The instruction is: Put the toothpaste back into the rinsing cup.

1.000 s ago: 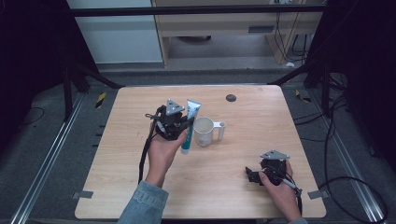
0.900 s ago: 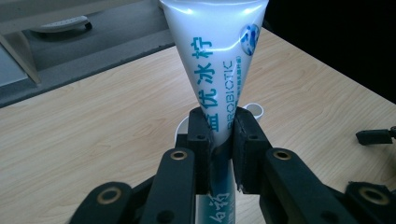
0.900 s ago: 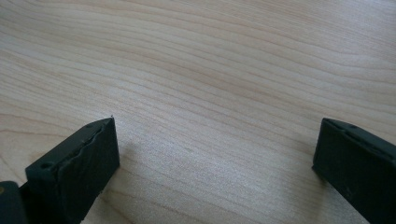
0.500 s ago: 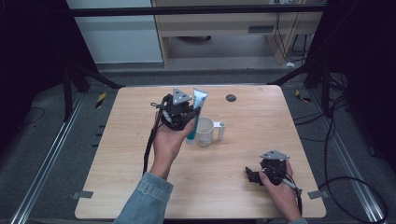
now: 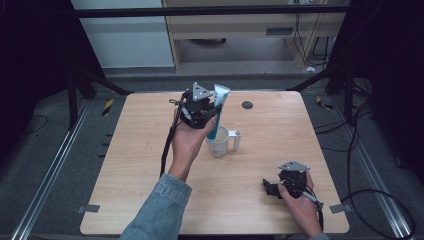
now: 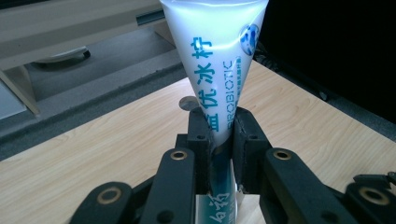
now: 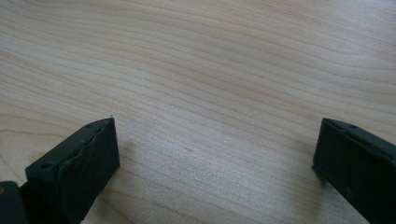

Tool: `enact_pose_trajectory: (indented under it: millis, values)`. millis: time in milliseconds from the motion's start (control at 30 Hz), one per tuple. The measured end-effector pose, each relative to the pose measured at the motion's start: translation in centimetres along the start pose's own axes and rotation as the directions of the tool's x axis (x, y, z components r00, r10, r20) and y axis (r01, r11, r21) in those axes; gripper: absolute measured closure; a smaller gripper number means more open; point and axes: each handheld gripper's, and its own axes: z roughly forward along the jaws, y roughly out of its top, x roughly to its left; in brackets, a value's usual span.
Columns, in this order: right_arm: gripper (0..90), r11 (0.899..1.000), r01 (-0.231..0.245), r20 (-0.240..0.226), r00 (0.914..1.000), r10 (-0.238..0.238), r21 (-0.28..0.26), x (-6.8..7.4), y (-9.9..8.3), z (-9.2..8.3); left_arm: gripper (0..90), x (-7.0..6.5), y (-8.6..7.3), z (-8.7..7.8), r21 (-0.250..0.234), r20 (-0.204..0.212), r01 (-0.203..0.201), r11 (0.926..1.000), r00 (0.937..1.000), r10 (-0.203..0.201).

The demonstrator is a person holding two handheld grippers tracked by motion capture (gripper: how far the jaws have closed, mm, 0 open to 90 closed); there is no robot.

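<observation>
Toothpaste tube (image 5: pixel 218 108) upright, crimped end up, clamped in left gripper (image 6: pixel 219 140) jaws; right gripper (image 7: pixel 215 154) jaws wide, empty.

High view above table (image 5: pixel 130 165), tongs views close, all sharing its wood.

my left gripper (image 5: pixel 207 111): matte black body, grey three-cornered plate on top, black cable trailing toward 7 o'clock | its linkage arms: brass-ringed pivots, small black screws | my right gripper (image 5: pixel 270 188): same black build, grey plate, thin black cable toward 5 o'clock | my left sleeve (image 5: pixel 156 212): faded blue denim cuff
</observation>
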Motion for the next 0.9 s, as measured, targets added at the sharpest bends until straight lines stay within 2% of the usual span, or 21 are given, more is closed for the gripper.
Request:
enact_pose_trajectory:
  millis: [167, 400, 900]
  values:
    - [0.5, 1.0, 0.0, -0.001, 1.0, 0.0, 0.0, 0.0, 0.0, 0.0, 78.7, 0.0, 0.2, 0.6, -0.008, 0.005, -0.003, 1.0, 1.0, 0.003]
    - [0.5, 1.0, 0.0, 0.0, 1.0, 0.0, 0.0, 0.0, 0.0, 0.0, 78.8, 0.0, 0.1, 1.6, -0.031, 0.013, 0.016, 0.9994, 0.9998, -0.015]
    - [0.5, 1.0, 0.002, 0.0, 1.0, -0.002, -0.001, 0.0, 0.0, 0.0, 78.7, 0.1, -0.1, 2.3, -0.062, -0.009, 0.014, 0.998, 0.9998, -0.015]
